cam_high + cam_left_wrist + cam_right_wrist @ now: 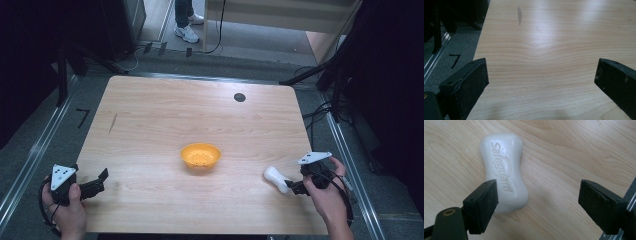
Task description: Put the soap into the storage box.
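Observation:
A white bar of soap (pixel 276 178) with raised lettering lies flat on the wooden table (pixel 200 115) near its front right. My right gripper (pixel 292 187) is just behind it, jaws open. In the right gripper view the soap (pixel 504 170) lies with its near end beside the left jaw, and the right gripper (pixel 537 192) grips nothing. An orange bowl (pixel 200 156) sits upright in the middle of the table, nothing visible inside it. My left gripper (pixel 101 181) rests at the front left corner, open. Bare wood lies between the left gripper's (pixel 541 72) jaws.
A small dark round hole (pixel 239 97) sits near the table's far edge. A dark streak (pixel 519 15) marks the wood at the left. Metal rails (pixel 30 155) run along the floor on both sides. A person's legs in white shoes (pixel 187 32) stand beyond the table.

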Action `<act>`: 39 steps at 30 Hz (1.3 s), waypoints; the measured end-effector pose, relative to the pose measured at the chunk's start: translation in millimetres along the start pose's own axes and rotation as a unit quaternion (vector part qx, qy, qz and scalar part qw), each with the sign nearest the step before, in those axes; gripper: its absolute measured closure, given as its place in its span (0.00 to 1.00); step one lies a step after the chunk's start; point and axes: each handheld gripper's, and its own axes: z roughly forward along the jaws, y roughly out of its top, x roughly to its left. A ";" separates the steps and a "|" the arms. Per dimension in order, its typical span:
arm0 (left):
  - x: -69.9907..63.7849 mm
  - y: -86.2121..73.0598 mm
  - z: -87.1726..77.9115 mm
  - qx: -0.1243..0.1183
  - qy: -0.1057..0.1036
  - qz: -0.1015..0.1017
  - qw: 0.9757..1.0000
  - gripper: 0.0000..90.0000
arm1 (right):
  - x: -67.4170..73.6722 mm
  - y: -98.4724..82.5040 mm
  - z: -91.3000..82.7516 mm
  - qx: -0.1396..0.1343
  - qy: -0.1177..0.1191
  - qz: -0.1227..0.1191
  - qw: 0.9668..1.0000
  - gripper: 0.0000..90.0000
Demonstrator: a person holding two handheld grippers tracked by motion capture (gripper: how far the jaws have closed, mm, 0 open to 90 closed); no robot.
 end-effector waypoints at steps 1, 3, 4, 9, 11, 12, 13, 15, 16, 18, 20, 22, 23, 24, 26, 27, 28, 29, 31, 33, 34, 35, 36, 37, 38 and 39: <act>0.0 0.0 0.0 0.000 0.000 0.000 1.000 0.00 | 0.0 0.0 0.0 0.000 0.000 0.000 1.000 0.19; 0.1 0.0 0.0 0.000 0.000 0.000 1.000 0.00 | 0.8 3.5 1.8 0.012 0.003 -0.004 1.000 0.18; 0.1 0.0 -0.1 0.000 0.000 0.000 1.000 0.00 | 0.9 5.0 2.9 0.015 0.004 -0.007 1.000 0.18; 0.1 0.0 -0.1 0.000 0.000 0.000 1.000 0.00 | 2.4 13.2 7.4 0.034 0.011 -0.019 0.999 0.16; 0.2 0.0 -0.2 0.000 0.000 0.000 1.000 0.00 | 2.7 14.4 8.2 0.036 0.011 -0.022 0.999 0.15; 0.2 0.0 0.0 0.000 -0.001 0.000 1.000 0.00 | 3.5 17.3 9.0 0.043 0.010 -0.026 0.999 0.15; 0.2 0.0 0.0 0.000 -0.001 0.000 1.000 0.00 | 3.8 18.2 9.3 0.045 0.011 -0.027 0.999 0.15; 0.2 0.0 0.0 0.000 -0.001 -0.001 1.000 0.00 | 4.0 20.6 9.7 0.047 0.011 -0.030 0.998 0.15; 0.3 0.0 0.0 0.000 -0.001 0.000 1.000 0.00 | 4.0 20.6 9.7 0.047 0.011 -0.030 0.998 0.15; 0.2 0.0 0.0 0.000 -0.001 -0.001 1.000 0.00 | 4.2 22.7 10.6 0.051 0.012 -0.033 0.998 0.15; 0.3 0.0 0.1 -0.001 -0.001 -0.002 1.000 0.00 | 5.2 24.6 11.8 0.061 0.011 -0.036 0.997 0.14; 0.3 0.0 0.1 0.000 0.000 -0.001 1.000 0.00 | 6.2 26.1 13.3 0.068 0.009 -0.042 0.997 0.14; 0.3 0.0 0.1 0.000 0.000 -0.001 1.000 0.00 | 6.9 26.9 14.0 0.073 0.008 -0.043 0.996 0.13; 0.2 0.0 0.1 0.000 0.000 -0.002 1.000 0.00 | 7.5 28.5 15.2 0.079 0.011 -0.044 0.996 0.11; 0.5 -0.2 -0.1 -0.003 0.000 -0.004 1.000 0.00 | 7.6 29.5 15.9 0.082 0.012 -0.043 0.996 0.11; 0.7 -0.2 0.0 -0.003 0.000 -0.004 1.000 0.00 | 8.7 31.7 16.7 0.088 0.011 -0.048 0.995 0.10; 0.8 0.0 0.0 -0.001 -0.001 -0.003 1.000 0.00 | 8.7 31.7 16.7 0.088 0.011 -0.048 0.995 0.10; 0.3 -0.1 0.1 -0.001 0.000 -0.002 1.000 0.00 | 8.7 32.8 17.2 0.092 0.014 -0.051 0.994 0.10; 0.0 0.0 0.0 0.000 0.001 0.000 1.000 0.00 | 9.9 34.6 19.0 0.094 0.021 -0.050 0.994 0.09; -0.1 0.0 0.0 0.000 0.001 0.000 1.000 0.00 | 11.3 36.3 20.6 0.099 0.026 -0.051 0.993 0.09; -0.2 0.0 0.1 0.000 0.001 0.000 1.000 0.00 | 11.8 37.3 21.5 0.100 0.031 -0.054 0.993 0.09; -0.6 0.1 0.1 0.001 0.001 0.002 1.000 0.00 | 13.9 39.7 22.4 0.105 0.029 -0.055 0.993 0.08; -0.7 0.0 0.1 0.000 0.002 0.002 1.000 0.00 | 14.6 40.4 23.1 0.104 0.031 -0.055 0.993 0.08; -0.5 0.0 0.1 0.000 0.001 0.002 1.000 0.00 | 15.2 41.2 23.8 0.104 0.032 -0.055 0.993 0.09; -0.5 0.0 0.1 0.000 0.001 0.002 1.000 0.00 | 15.2 41.2 23.8 0.104 0.032 -0.055 0.993 0.09; -0.4 0.0 0.2 0.001 0.001 0.002 1.000 0.00 | 16.8 42.5 25.7 0.107 0.036 -0.052 0.992 0.11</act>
